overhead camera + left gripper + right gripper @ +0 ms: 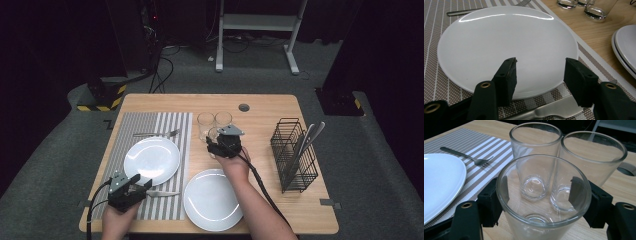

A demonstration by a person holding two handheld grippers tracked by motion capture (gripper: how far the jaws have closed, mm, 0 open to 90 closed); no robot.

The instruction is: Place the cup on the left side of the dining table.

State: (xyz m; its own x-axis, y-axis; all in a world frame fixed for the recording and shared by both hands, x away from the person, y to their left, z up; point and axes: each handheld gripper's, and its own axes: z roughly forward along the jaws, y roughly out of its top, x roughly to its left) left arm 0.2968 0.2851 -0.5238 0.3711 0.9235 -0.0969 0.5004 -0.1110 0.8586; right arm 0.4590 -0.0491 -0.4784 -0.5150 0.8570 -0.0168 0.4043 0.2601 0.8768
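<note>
The right gripper (541,202) has its jaws around the nearest glass (544,200), one pad on each side of the wall, apparently gripping it so it can be lifted out of the cluster. Just beyond it stand two more glasses (535,152), all three empty. The left gripper (540,75) hangs spread and holds nothing, with a knife (554,111) lying on the striped mat (434,82) just beneath its jaws, likely just set down there. Ahead of those jaws sits a bare white plate (499,40), then a fork (461,11). Far right of the right gripper, a wire rack (294,150) holds more cutlery upright.
</note>
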